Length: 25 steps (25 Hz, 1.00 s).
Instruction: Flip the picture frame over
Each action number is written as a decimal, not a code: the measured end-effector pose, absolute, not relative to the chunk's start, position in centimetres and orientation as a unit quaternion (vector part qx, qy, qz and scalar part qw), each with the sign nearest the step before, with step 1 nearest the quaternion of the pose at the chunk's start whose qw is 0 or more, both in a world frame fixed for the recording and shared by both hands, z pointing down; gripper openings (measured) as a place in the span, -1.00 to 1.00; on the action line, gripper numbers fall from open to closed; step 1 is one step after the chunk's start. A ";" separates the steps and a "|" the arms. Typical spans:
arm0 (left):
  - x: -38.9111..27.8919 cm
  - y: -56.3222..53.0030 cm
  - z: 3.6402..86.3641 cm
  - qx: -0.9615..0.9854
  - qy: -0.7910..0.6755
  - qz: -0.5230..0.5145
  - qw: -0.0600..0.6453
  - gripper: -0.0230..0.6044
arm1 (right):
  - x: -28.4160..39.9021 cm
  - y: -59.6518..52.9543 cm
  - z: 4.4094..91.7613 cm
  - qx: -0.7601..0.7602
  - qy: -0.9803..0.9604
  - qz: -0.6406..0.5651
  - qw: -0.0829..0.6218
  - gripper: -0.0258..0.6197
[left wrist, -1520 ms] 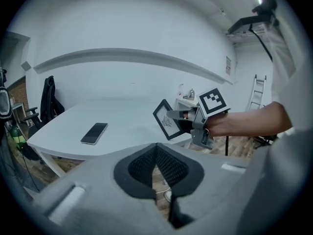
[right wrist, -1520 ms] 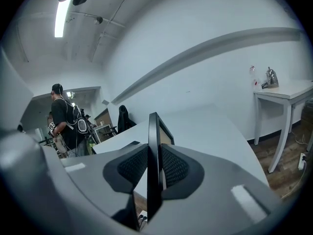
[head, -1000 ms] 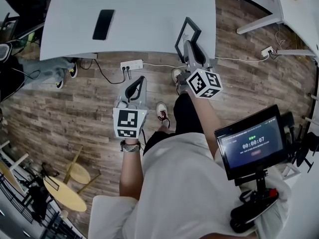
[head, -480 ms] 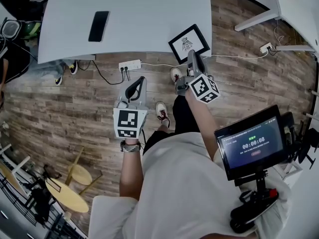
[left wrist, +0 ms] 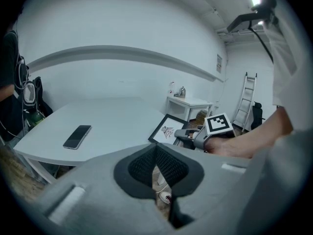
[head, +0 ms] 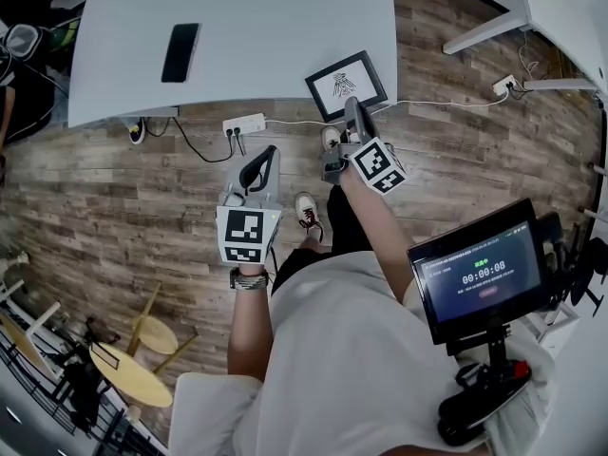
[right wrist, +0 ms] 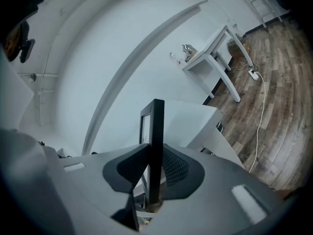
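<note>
The black picture frame point(head: 345, 85) lies with its drawing facing up at the front right corner of the white table point(head: 266, 27). My right gripper point(head: 350, 110) has the frame's near edge between its pads, and its jaws are opening. In the right gripper view the frame point(right wrist: 157, 131) stands edge-on between the pads point(right wrist: 172, 166). The left gripper view shows the frame point(left wrist: 168, 129) on the table with the right gripper point(left wrist: 188, 133) at its edge. My left gripper point(head: 269, 152) hangs over the floor in front of the table, shut and empty.
A black phone point(head: 180, 52) lies on the left part of the table. A power strip point(head: 245, 123) and cables lie on the wooden floor under the table's edge. A screen point(head: 480, 274) is at my right side. Round wooden stools point(head: 128, 369) stand lower left.
The frame went from tilted up on edge above the table corner to lying flat with the drawing up. My right gripper rolled and sank with it. The left gripper stayed put.
</note>
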<state>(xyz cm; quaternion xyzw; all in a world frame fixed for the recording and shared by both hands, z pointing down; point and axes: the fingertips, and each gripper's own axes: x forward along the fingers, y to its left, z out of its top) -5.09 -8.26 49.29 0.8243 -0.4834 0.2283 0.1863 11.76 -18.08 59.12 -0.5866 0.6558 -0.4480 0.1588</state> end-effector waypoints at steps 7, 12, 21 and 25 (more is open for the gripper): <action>-5.3 -8.4 49.1 0.824 -0.486 0.228 0.181 -0.92 | 11.4 -17.4 60.7 -0.582 0.607 -0.505 0.196 -0.63; -5.3 -8.2 49.1 0.824 -0.487 0.228 0.180 -0.92 | 11.5 -17.2 61.9 -0.578 0.565 -0.544 0.227 -0.62; -5.0 -8.1 49.3 0.825 -0.484 0.229 0.182 -0.92 | 11.2 -17.5 62.8 -0.575 0.520 -0.577 0.256 -0.63; -4.9 -8.0 49.4 0.825 -0.482 0.229 0.183 -0.92 | 11.0 -17.7 63.0 -0.574 0.501 -0.589 0.268 -0.63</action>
